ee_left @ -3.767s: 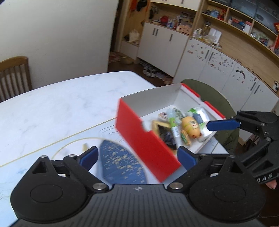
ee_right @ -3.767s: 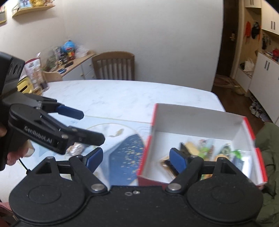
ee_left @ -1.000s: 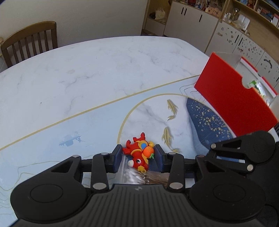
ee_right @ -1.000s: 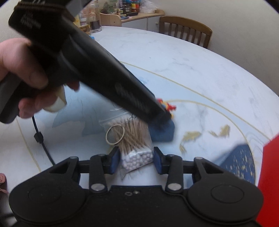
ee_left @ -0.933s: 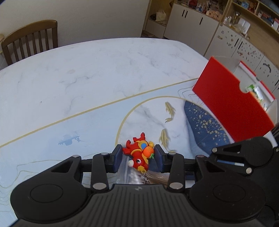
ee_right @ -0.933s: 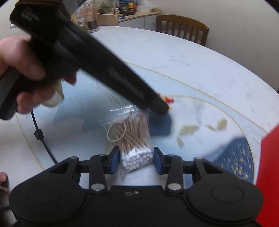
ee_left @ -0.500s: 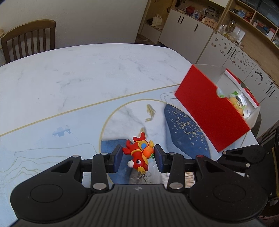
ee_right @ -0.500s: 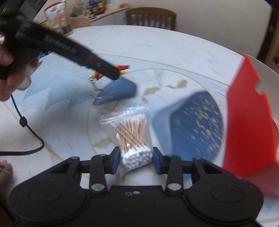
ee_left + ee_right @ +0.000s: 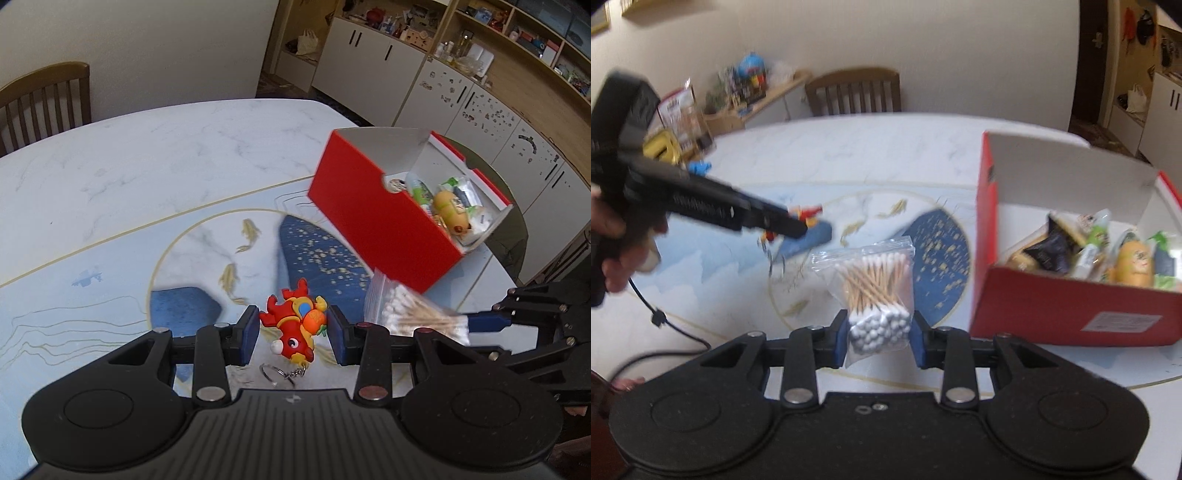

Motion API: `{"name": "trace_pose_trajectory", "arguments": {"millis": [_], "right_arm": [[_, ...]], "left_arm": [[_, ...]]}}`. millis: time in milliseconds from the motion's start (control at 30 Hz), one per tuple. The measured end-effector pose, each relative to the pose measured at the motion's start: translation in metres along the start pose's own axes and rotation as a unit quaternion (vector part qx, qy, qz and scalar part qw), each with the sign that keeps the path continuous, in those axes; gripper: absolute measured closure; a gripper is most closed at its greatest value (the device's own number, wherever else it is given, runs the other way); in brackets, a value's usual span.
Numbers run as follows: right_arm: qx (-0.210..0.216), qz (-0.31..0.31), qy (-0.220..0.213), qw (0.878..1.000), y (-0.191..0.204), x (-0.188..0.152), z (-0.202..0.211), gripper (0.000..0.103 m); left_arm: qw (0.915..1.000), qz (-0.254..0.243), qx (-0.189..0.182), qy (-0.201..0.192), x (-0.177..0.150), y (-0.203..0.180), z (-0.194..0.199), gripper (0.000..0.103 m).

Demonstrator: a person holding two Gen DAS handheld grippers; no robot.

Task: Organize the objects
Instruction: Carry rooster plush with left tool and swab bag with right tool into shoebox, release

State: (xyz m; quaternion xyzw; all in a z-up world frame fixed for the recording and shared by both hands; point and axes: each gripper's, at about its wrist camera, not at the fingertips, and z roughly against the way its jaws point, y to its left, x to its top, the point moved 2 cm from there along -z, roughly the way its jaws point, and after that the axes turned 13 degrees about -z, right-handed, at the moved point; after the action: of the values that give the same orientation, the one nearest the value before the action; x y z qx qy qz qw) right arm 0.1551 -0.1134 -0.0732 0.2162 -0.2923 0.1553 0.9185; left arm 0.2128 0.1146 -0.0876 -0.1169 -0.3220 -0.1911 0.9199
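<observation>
My left gripper (image 9: 293, 334) is shut on a red and orange toy keychain (image 9: 295, 326) and holds it above the table; its metal ring hangs below. My right gripper (image 9: 879, 338) is shut on a clear bag of cotton swabs (image 9: 875, 280), also held off the table. The bag also shows in the left wrist view (image 9: 410, 312), to the right of the keychain. The open red box (image 9: 373, 218) stands at the table's right side with several small items inside. In the right wrist view the box (image 9: 1063, 306) is to the right and the left gripper (image 9: 783, 221) to the left.
The round table (image 9: 110, 177) has a white marble top and a blue printed mat (image 9: 317, 258). A wooden chair (image 9: 44, 99) stands at the far edge. White cabinets (image 9: 424, 81) line the wall. A cluttered sideboard (image 9: 746, 92) is at the far left.
Both grippers have lifted their objects off the table and swung right toward the red box, which now appears closer, its contents in view.
</observation>
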Motion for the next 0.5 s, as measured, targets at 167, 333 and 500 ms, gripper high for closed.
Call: {"name": "trace_pose_trajectory", "arguments": {"millis": [167, 333, 500], "right_arm": [[0.000, -0.007, -0.024, 1.000, -0.019, 0.015, 0.028, 0.071], [-0.009, -0.011, -0.030, 0.999, -0.044, 0.025, 0.044, 0.071], [-0.022, -0.016, -0.042, 0.999, -0.072, 0.032, 0.056, 0.071]], "left_arm": [[0.9999, -0.011, -0.002, 0.000, 0.013, -0.024, 0.005, 0.065], [0.9998, -0.019, -0.003, -0.008, 0.034, -0.047, 0.007, 0.065], [0.9992, -0.036, -0.005, -0.018, 0.059, -0.071, 0.002, 0.065]]}}
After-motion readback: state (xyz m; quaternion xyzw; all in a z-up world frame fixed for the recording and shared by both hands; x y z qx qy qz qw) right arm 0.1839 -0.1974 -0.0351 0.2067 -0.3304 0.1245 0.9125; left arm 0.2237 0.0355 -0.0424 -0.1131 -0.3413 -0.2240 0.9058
